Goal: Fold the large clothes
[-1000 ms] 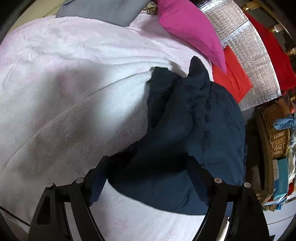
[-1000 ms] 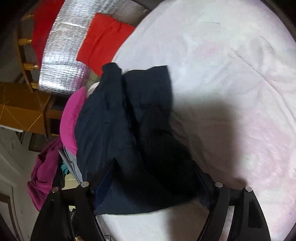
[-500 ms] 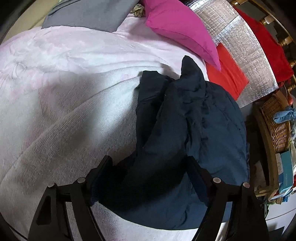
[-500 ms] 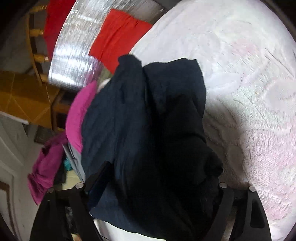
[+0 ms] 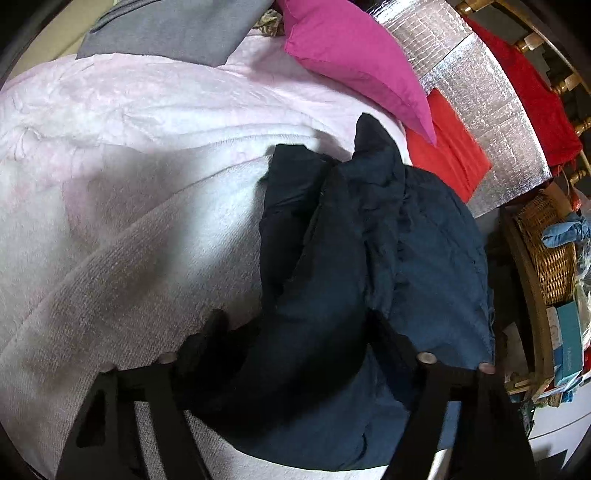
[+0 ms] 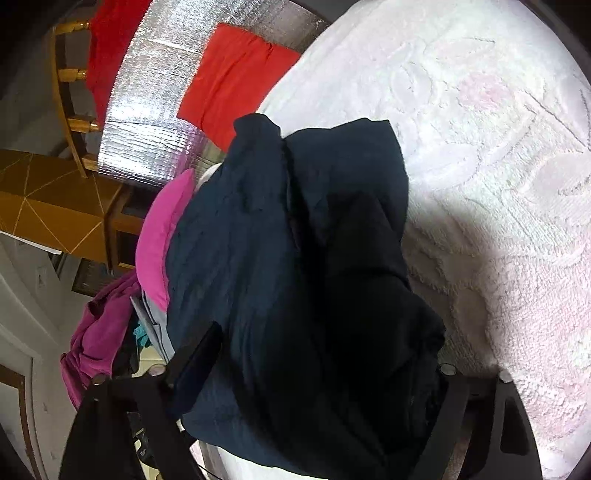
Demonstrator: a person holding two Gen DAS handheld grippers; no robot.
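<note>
A dark navy garment (image 5: 424, 258) lies bunched in a thick bundle near the edge of a bed covered by a pale pink blanket (image 5: 147, 221). My left gripper (image 5: 299, 328) reaches down over the bundle's near end. Its jaws are closing, and a thick fold of the cloth fills the gap and touches both fingers. In the right wrist view the same garment (image 6: 258, 240) fills the middle. My right gripper (image 6: 325, 350) straddles it with its jaws closing too. Cloth packs the gap and spills over the right finger, hiding its tip.
A pink pillow (image 5: 351, 55) and a grey pillow (image 5: 177, 29) lie at the bed's far end. Red cloth (image 5: 450, 147) rests on a silver foil mat (image 5: 491, 110) beside the bed. A wicker basket (image 5: 546, 243) stands at the right. A magenta garment (image 6: 99, 332) hangs off the bed's side.
The right gripper has pushed in onto the bundle, and cloth now covers its right finger. The left gripper slid slightly along the garment and its fingers stand closer together.
</note>
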